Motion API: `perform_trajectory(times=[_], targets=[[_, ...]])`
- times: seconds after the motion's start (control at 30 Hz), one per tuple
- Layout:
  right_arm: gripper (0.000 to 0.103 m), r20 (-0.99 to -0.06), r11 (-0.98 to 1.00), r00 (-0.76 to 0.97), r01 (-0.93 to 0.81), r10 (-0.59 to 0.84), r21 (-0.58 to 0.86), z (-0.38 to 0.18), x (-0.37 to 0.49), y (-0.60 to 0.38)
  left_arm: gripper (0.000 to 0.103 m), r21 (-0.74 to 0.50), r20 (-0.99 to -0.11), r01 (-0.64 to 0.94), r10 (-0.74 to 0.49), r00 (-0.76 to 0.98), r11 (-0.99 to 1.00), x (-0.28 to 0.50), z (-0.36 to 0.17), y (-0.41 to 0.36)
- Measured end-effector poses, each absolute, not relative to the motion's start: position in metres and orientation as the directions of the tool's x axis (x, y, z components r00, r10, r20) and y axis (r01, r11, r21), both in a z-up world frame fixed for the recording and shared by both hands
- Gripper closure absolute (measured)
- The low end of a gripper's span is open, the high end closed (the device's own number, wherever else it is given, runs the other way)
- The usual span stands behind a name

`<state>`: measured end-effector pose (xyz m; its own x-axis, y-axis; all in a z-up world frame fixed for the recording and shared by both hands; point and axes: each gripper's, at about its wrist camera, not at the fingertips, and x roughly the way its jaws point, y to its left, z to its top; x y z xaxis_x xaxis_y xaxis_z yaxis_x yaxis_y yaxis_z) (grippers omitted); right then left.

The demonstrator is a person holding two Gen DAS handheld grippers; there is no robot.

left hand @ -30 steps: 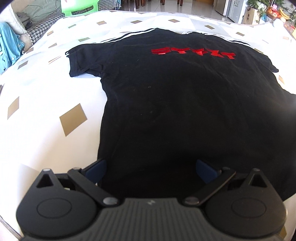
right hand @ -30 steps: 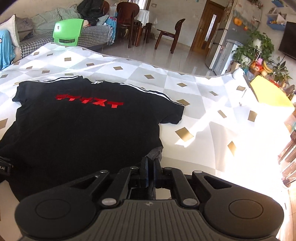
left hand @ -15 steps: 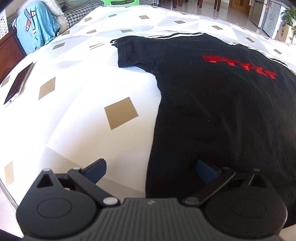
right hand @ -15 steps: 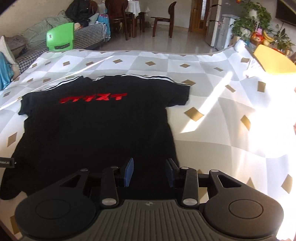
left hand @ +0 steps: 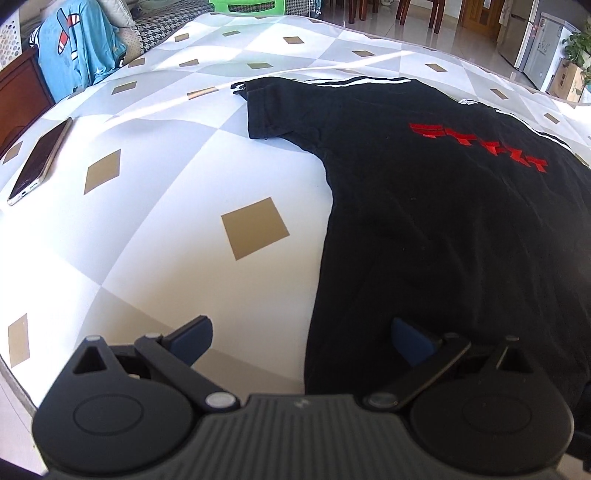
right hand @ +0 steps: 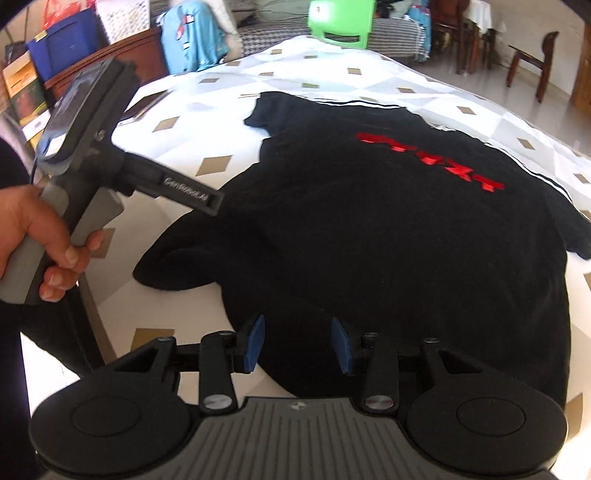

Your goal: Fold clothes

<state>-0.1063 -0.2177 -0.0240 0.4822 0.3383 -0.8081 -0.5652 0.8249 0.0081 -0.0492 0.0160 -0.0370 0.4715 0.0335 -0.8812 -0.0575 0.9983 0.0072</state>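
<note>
A black T-shirt with red lettering lies flat, collar away from me, on a white and grey diamond-patterned tablecloth. My left gripper is open wide low over the shirt's near left corner, one finger above bare cloth and the other above black fabric. In the right wrist view the T-shirt fills the middle, with a rumpled bulge at its near left hem. My right gripper is open over the near hem with nothing between its fingers. A hand holds the left tool's grey handle.
A phone lies on the cloth at the far left. A light blue garment hangs beyond the table's left corner, and a green chair stands behind the table. The table's near edge runs just under both grippers.
The right gripper was shut on the shirt's near right hem and has let go, opened and swung left. The left gripper stayed open and shifted left to the shirt's left edge.
</note>
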Motion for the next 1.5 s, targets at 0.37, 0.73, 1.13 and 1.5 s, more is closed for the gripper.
perform_trajectory(times=[0.37,0.73,1.13,1.5], targets=[[0.056,-0.808,0.714,0.479,-0.692,0.345,-0.105,-0.043,-0.112,-0.174,0.0,-0.003,-0.873,0.002,-0.003,0.487,1.0,-0.052,-0.033,0.014],[0.054,-0.81,0.693,0.478,-0.71,0.341,-0.127,-0.055,-0.099,-0.159,0.0,-0.042,-0.867,0.006,-0.04,0.497,0.999,-0.056,-0.027,0.028],[0.089,-0.773,0.802,0.379,-0.536,0.509,0.265,-0.033,-0.047,-0.191,0.0,-0.101,-0.841,0.185,-0.184,0.51,0.977,-0.075,-0.006,0.03],[0.089,-0.694,0.786,0.376,-0.208,0.614,0.582,-0.036,-0.008,-0.234,0.0,0.025,-0.822,0.514,-0.275,0.499,0.857,-0.109,-0.002,-0.021]])
